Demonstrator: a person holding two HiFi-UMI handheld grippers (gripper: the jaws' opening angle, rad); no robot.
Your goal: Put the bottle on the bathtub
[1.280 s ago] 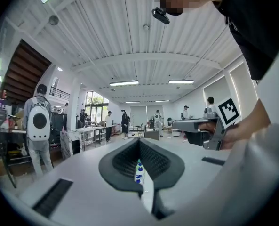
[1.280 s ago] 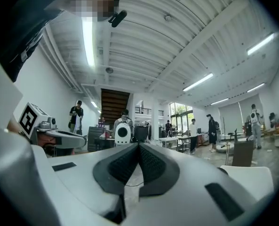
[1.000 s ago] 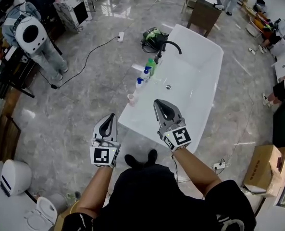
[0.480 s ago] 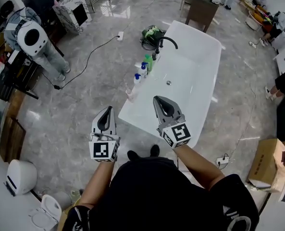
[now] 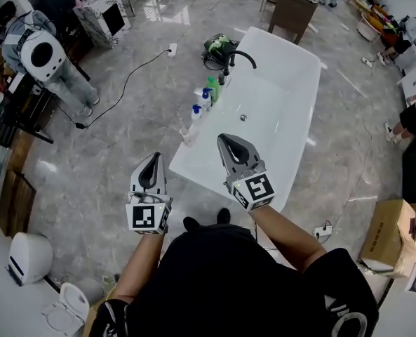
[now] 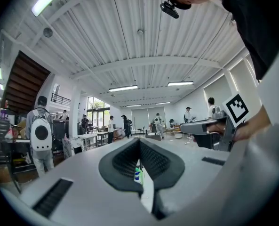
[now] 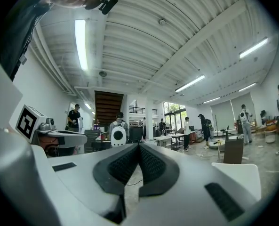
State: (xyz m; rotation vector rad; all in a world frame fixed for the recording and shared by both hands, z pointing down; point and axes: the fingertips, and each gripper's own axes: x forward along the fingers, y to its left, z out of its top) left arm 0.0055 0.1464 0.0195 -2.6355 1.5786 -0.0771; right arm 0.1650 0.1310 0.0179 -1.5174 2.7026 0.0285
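Left claw (image 5: 156,161) and right claw (image 5: 224,140) are both pinched together on nothing at the near end of the bathtub (image 5: 295,118), with the bottles (image 5: 196,112) lined along its left edge mid-frame (on the rim or beside it, can't tell), so steer wide of that row.

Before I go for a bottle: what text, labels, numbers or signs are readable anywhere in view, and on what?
No text can be read anywhere in these views.
Bottles on the bathtub rim: labels too small to read.
Left gripper and right gripper: each cube bears only a black-and-white square marker, no letters.
Cardboard box: any print is too small to read.
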